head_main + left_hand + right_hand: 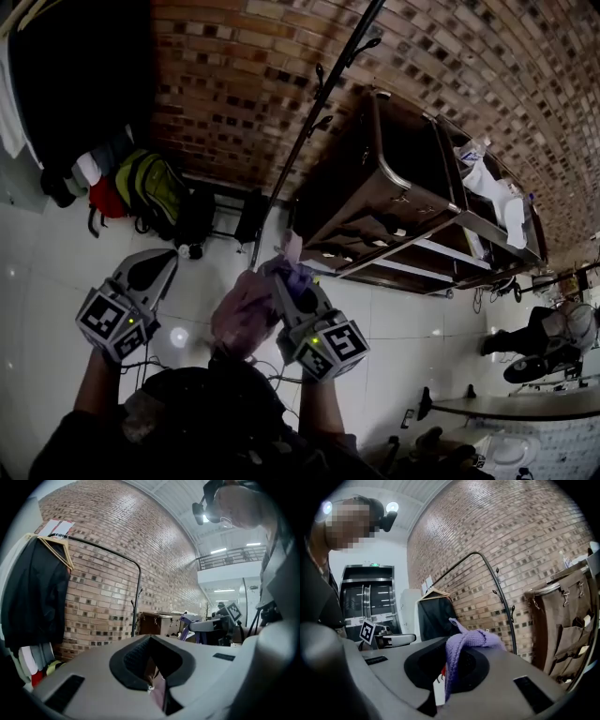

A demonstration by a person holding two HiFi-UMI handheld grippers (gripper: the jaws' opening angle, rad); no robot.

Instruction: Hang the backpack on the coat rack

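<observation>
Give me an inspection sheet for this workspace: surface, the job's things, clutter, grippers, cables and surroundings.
Surface: white tiled floor, glossy.
Job's things: pink-purple backpack hangs by its purple woven strap; black pole coat rack stands ahead by the wall, and its hooks look bare.
Clutter: green backpack and red bag below a black coat on a hanger; brown cart to the right.
Grippers: right gripper jaws shut on the strap; left gripper jaws together, apparently holding nothing.
Cables: thin cables on the floor near the person.
Surroundings: brick wall.
</observation>
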